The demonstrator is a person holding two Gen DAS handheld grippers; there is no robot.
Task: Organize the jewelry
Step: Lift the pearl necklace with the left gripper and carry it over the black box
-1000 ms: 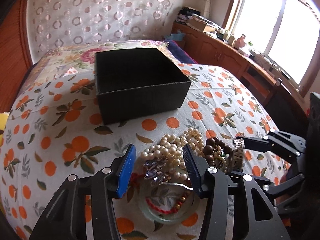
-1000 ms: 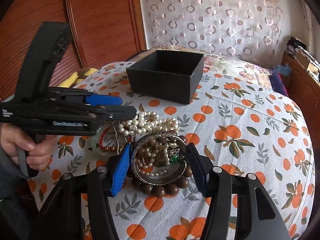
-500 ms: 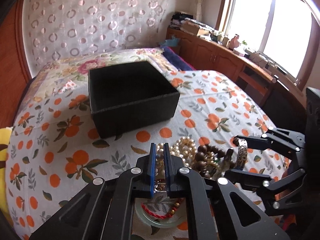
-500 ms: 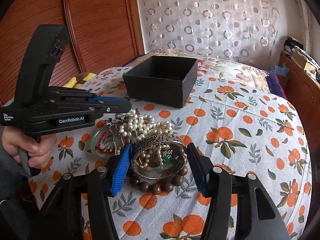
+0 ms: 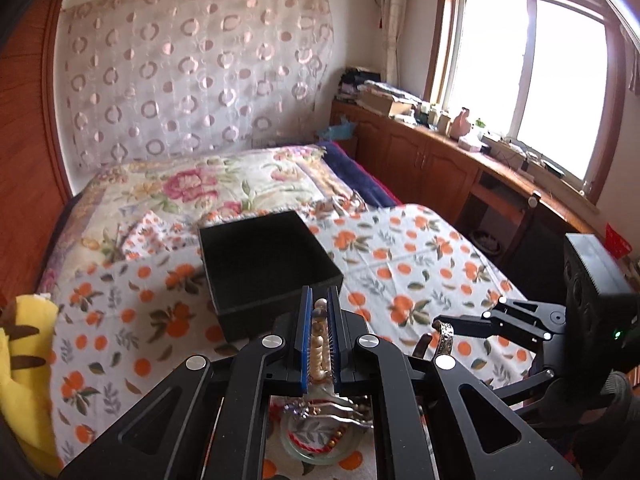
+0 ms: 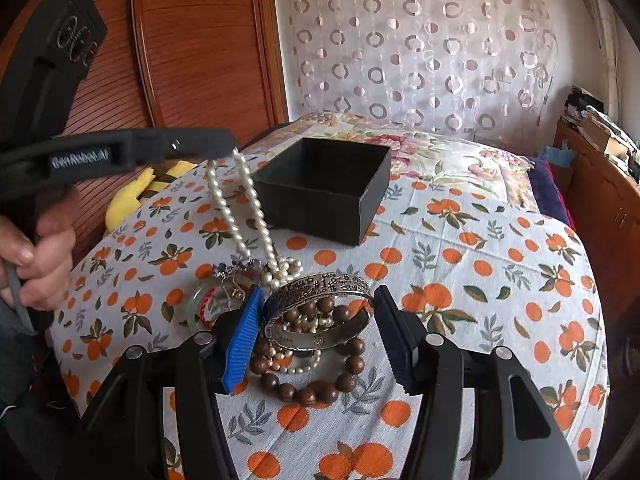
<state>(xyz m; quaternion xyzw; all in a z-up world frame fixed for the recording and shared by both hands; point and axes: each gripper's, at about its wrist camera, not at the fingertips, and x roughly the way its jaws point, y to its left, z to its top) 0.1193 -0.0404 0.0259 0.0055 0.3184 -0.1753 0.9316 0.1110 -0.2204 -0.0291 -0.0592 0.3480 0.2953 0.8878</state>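
My left gripper (image 5: 319, 300) is shut on a pearl necklace (image 5: 320, 344). In the right wrist view it (image 6: 230, 145) is raised above the bed, and the necklace (image 6: 248, 208) hangs from it in two strands down to the jewelry pile. An open black box (image 6: 324, 188) stands behind the pile; it also shows in the left wrist view (image 5: 264, 264). My right gripper (image 6: 316, 320) is open, its jaws on either side of an engraved silver bangle (image 6: 320, 312), which lies on a brown wooden bead bracelet (image 6: 308, 384).
A green jade bangle with a red cord (image 6: 200, 304) and a purple brooch (image 6: 236, 270) lie left of the pile on the orange-print bedspread (image 6: 480, 280). A yellow plush toy (image 5: 24, 360) sits at the left bed edge. Wooden cabinets (image 5: 440, 160) run along the right.
My left gripper closed on the pearl necklace and lifted it, so the strands now hang from it. My right gripper stayed open around the silver bangle.
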